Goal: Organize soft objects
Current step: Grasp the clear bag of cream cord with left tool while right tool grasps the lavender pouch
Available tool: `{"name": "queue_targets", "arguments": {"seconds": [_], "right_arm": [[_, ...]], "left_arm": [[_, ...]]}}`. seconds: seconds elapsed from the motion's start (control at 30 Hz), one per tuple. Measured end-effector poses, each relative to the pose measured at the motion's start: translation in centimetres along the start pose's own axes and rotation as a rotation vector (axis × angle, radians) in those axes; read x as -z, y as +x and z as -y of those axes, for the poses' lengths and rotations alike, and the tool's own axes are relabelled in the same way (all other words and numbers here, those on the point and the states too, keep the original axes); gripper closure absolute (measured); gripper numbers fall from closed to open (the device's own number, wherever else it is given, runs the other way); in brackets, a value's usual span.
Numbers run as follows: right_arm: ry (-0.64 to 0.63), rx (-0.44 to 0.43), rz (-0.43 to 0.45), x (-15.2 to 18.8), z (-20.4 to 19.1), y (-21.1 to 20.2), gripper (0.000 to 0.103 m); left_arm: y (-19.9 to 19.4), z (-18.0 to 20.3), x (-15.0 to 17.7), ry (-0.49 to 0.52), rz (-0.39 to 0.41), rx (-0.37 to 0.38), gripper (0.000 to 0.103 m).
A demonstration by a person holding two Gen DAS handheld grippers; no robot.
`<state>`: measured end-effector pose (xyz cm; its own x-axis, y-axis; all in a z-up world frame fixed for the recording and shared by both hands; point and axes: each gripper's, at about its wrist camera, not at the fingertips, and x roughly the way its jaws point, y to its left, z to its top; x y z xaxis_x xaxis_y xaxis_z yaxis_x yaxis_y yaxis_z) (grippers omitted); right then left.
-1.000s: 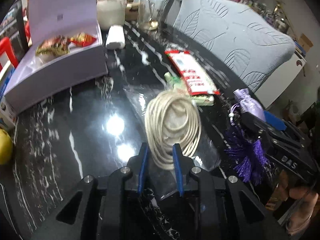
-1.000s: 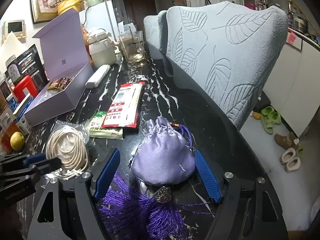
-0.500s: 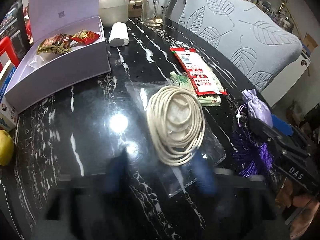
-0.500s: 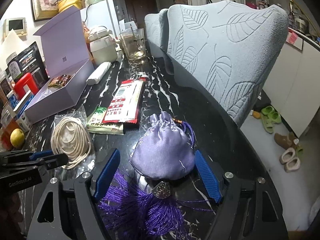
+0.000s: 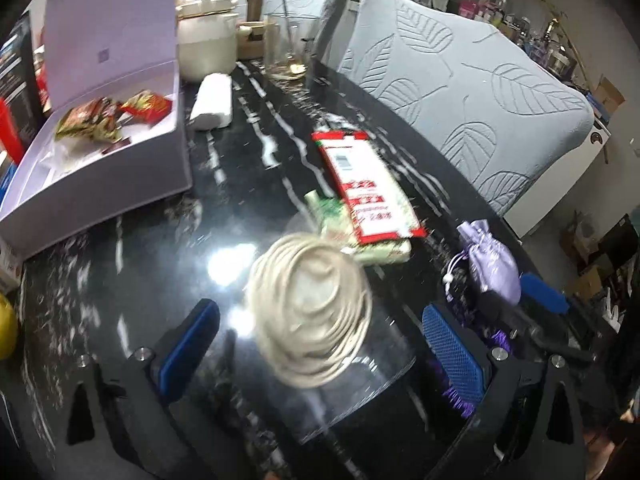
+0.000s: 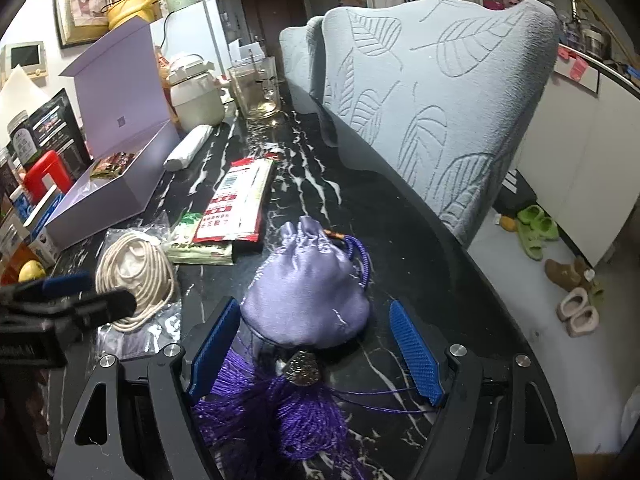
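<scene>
The left gripper [image 5: 320,344] had just been opening and stood wide around the bagged coil of cream rope [image 5: 310,312] on the shiny black marble table [image 5: 120,280], touching nothing. The right gripper [image 6: 316,344] sat open around a silky purple pouch [image 6: 306,300] with a fuzzy tassel [image 6: 280,412]. No writing could be read.

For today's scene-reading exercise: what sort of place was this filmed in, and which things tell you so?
Most likely a lived-in home dining area: a black marble table with a padded dining chair drawn up, a fridge behind, and slippers on the floor.
</scene>
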<state>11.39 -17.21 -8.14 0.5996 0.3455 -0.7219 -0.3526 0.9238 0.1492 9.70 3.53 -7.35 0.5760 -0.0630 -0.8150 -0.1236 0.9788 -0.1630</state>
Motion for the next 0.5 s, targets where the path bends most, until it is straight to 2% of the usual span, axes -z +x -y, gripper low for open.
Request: {"name": "queue_targets", "arguments": {"seconds": [0.13, 0.27, 0.33, 0.37, 0.43, 0.5], "right_arm": [[0.004, 0.009, 0.000, -0.1, 0.1, 0.1, 0.025], [-0.001, 0.012, 0.000, -0.2, 0.0, 0.2, 0.025], [-0.002, 0.012, -0.001, -0.3, 0.0, 0.2, 0.025], [-0.001, 0.012, -0.001, -0.3, 0.0, 0.2, 0.025], [0.000, 0.011, -0.003, -0.3, 0.0, 0.3, 0.025], [0.003, 0.011, -0.005, -0.3, 0.1, 0.4, 0.025]], "left_arm": [[1.2, 0.2, -0.8, -0.013, -0.016, 0.000, 0.000], [2.3, -0.3, -1.1, -0.026, -0.049, -0.033, 0.001], [2.9, -0.6, -1.0, -0.043, -0.079, -0.032, 0.014], [2.9, -0.6, -1.0, -0.031, -0.069, -0.047, 0.016], [2.7, -0.3, -0.8, -0.008, -0.055, -0.089, 0.045], [2.5, -0.2, -0.5, -0.003, -0.046, -0.088, 0.056]]}}
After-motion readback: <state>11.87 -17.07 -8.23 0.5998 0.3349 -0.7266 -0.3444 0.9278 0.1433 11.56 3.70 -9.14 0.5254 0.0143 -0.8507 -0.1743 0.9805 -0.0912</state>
